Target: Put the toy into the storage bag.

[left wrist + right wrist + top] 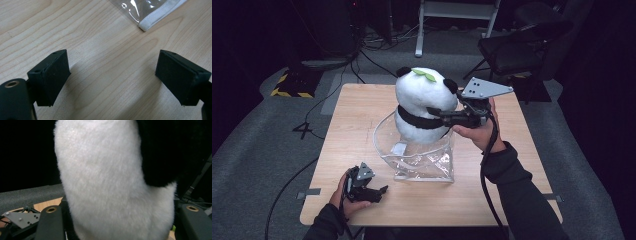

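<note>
White and black plush fills my right gripper view, so close that the pads are hidden behind it. From the high view, my right gripper (438, 113) is clamped on the toy panda (424, 102), jaws closed narrow on the fur at its black band. Panda sits upright in the clear bag (422, 157), head above the bag's rim; its lower body is blurred by plastic glare. Bag stands mid-table (362, 110). My left gripper (379, 192) rests on the table just beside the bag's front-left corner, jaws wide apart with nothing between them. Bag's white-trimmed corner (155, 17) is cut off at the top of the left gripper view.
</note>
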`<act>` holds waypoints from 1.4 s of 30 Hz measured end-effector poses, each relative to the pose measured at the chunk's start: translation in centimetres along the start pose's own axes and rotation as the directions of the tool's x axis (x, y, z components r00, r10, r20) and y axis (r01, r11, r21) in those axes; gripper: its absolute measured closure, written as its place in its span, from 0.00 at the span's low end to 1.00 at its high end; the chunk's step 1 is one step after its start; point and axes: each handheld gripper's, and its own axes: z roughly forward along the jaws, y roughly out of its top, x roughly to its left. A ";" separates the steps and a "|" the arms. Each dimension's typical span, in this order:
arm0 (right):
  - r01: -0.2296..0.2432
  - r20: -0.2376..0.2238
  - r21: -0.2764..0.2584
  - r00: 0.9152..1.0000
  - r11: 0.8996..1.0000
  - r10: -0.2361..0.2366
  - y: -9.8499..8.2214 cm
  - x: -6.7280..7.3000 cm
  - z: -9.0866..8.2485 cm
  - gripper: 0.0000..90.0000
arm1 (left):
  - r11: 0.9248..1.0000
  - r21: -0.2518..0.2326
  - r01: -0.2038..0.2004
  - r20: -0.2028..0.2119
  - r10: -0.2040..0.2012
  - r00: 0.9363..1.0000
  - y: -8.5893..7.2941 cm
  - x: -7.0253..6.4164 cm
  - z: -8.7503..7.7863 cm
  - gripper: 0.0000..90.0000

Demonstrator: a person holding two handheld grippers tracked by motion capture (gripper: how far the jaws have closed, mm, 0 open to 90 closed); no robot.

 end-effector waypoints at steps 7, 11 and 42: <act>-0.011 0.005 0.032 1.000 0.999 0.011 -1.2 -0.2 0.4 0.40 | 1.000 0.000 0.000 0.000 0.000 1.000 0.0 0.0 0.0 0.14; -0.019 0.016 0.051 1.000 0.999 0.018 -1.5 -0.5 0.2 0.39 | 1.000 0.000 0.000 0.000 0.000 1.000 0.0 0.0 0.0 0.14; -0.038 -0.023 0.175 0.999 0.984 0.042 -3.1 -0.9 0.9 0.27 | 1.000 -0.001 0.002 0.000 -0.002 1.000 0.0 0.0 0.0 0.14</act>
